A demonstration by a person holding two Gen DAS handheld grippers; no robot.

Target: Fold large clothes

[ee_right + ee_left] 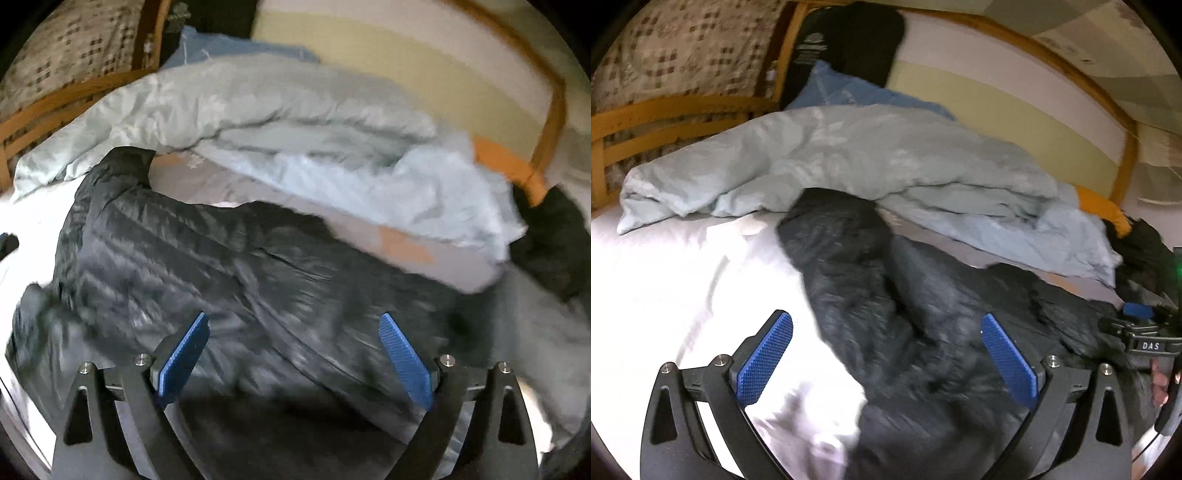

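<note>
So the dark quilted puffer jacket (229, 266) is spread out on the bed, lying on the white sheet (665, 280), with its far end tucked right up against the crumpled pale blue duvet (849, 158) that's bunched across the middle of the mattress. In the left wrist view the left gripper (886, 356) has its jaws spread wide and nothing between the blue pads (764, 358); the jacket (886, 295) runs from the duvet down toward the camera and fills the gap between the two fingers, though the left finger itself sits over bare white sheet, just off the jacket's left edge. I can't tell whether the pads are actually touching the fabric or hovering a bit above it, the picture is pretty smeared. Over at the right edge of that view you can see the right gripper (1137, 312) sitting on the jacket's other side. From the right wrist view the right gripper (295, 354) is also wide open and holding nothing, with the jacket's stitched body stretching straight across in front of and between its fingers (406, 358), one sleeve or end curling up toward the duvet (295, 122) at the upper left. Behind all that there's a blue pillow (857, 92) near the wooden bed frame (665, 110), and an orange thing (1104, 210) next to another dark garment (554, 240) toward the bed's far right corner.
</note>
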